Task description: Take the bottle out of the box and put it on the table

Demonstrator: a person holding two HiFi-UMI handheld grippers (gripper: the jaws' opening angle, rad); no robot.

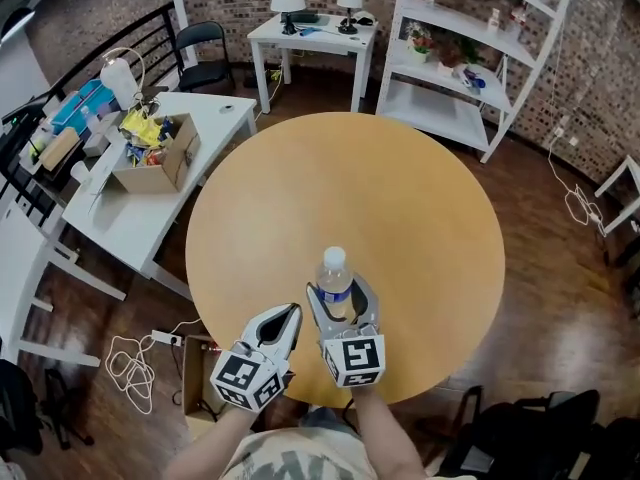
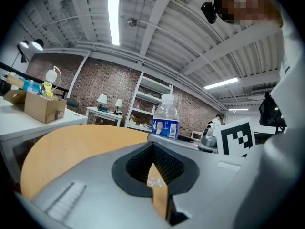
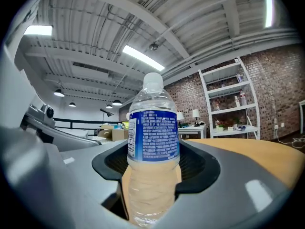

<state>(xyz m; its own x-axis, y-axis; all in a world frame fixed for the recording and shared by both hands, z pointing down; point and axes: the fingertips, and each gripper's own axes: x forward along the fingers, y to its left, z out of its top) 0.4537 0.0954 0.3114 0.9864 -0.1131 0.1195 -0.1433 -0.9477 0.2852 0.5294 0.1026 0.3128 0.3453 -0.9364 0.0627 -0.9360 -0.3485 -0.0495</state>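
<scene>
Clear plastic bottle (image 1: 335,273) clamped in right gripper (image 1: 340,293) at the round wooden table's (image 1: 400,208) near edge.
Head view: cardboard box (image 1: 155,158) well apart, left gripper (image 1: 293,313) alongside. Left gripper view: jaws together, empty. Right gripper view: 2 jaws squeeze the bottle below its blue label.

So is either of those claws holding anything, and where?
The right gripper grips the bottle around its lower half, upright. The left gripper holds nothing.

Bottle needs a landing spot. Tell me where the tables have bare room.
The round table is bare everywhere beyond the bottle at its near edge. The white table is free right of the cardboard box; clutter crowds its left.
</scene>
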